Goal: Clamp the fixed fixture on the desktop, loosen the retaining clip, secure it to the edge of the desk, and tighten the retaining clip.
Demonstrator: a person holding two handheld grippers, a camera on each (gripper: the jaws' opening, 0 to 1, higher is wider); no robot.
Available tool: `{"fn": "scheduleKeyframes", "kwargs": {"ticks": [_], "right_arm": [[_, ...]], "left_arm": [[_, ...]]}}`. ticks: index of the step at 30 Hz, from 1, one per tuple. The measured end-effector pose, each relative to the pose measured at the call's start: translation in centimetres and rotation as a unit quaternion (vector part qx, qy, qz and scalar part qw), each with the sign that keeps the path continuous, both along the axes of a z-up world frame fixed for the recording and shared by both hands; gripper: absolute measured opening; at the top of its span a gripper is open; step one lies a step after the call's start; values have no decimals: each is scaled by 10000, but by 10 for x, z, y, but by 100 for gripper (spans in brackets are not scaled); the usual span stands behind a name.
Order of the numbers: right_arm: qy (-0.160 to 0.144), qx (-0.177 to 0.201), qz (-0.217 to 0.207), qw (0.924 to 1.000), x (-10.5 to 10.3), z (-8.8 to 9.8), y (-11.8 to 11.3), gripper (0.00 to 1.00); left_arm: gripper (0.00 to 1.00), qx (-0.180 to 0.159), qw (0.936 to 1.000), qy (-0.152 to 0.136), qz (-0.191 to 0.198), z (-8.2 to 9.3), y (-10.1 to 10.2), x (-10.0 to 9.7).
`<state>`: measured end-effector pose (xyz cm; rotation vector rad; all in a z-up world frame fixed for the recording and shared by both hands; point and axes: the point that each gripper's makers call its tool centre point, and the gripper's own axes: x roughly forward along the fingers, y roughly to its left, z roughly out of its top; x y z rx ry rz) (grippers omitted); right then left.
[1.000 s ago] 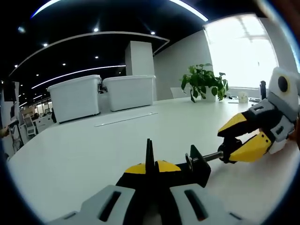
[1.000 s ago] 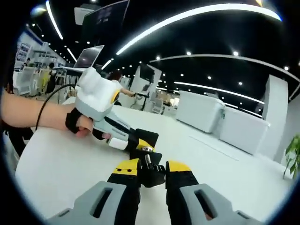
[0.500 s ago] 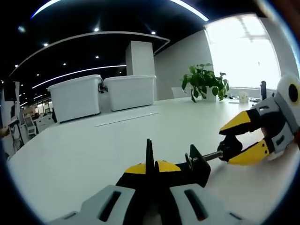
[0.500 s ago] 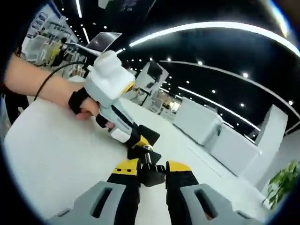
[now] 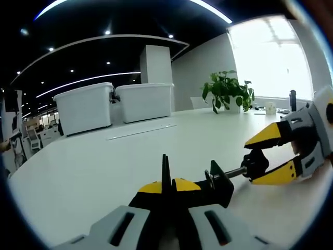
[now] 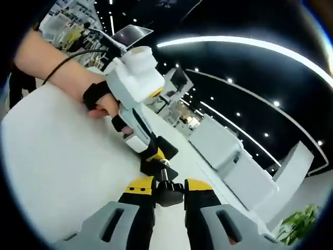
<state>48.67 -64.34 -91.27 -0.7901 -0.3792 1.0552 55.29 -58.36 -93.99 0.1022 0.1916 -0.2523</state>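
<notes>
The left gripper (image 5: 165, 183) has its jaws closed tight on the body of the fixed fixture (image 5: 217, 183), a black clamp resting on the white desk (image 5: 93, 172) at the lower centre of the left gripper view. From the fixture a threaded rod runs toward the right of that frame and ends in the black knob (image 5: 255, 164) of the retaining clip. The right gripper (image 5: 270, 156) enters at the right edge with its yellow-tipped jaws set above and below that knob; in the right gripper view the same knob (image 6: 169, 192) sits between the two jaws at bottom centre, which appear to bear on it with only a narrow gap either side. The step in hand is judged to be loosening the clip. To do it well, the left gripper should hold the fixture body steady against the desk while the right gripper rolls about the rod's axis, keeping square on the knob so it does not slip off. Count: one fixture, one knob, two grippers, two white storage bins (image 5: 83, 108) at the left centre of the left gripper view, one potted plant (image 5: 226, 91) at upper right, and one hand (image 6: 101, 101) on the left gripper at upper left of the right gripper view.
</notes>
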Motion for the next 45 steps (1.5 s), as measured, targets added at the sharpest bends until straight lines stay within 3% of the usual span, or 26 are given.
{"fn": "scheduleKeyframes", "kwargs": {"ticks": [6, 13, 20, 22, 25, 28, 30, 32, 36, 40, 45], "right_arm": [[-155, -74, -7, 9999, 0, 0, 0, 21], [-676, -326, -27, 9972, -2, -2, 2, 21], [-655, -300, -36, 9974, -1, -1, 1, 21], [-481, -208, -42, 9986, 0, 0, 0, 21], [164, 119, 4, 9998, -1, 2, 0, 21], [939, 593, 99, 9938, -1, 9, -2, 26], [1390, 947, 105, 9857, 2, 17, -5, 27], [2088, 1348, 150, 9685, 4, 21, -8, 27], [3566, 1786, 55, 9170, 14, 12, -16, 23], [4440, 2045, -27, 8724, 19, 4, -20, 20], [4659, 2144, -21, 8584, 18, 2, -23, 18]], "left_arm": [[5, -2, 10000, 2, 1, 0, 0, 0], [6, 4, 10000, 1, 1, 0, 0, 0], [6, 7, 10000, 0, 4, 0, 0, 1], [6, 8, 10000, 0, 3, 0, 0, 1], [6, 15, 10000, -3, -8, 0, 0, 1], [6, 17, 10000, -6, -21, 0, -1, 0], [6, 16, 10000, -6, -21, 0, -1, 0], [6, 18, 10000, -8, -23, 0, -1, 1], [6, 21, 10000, -9, -26, 0, -1, 1], [6, 23, 10000, -11, -29, 0, -1, 1], [6, 34, 10000, -16, -25, 0, -1, 1]]}}
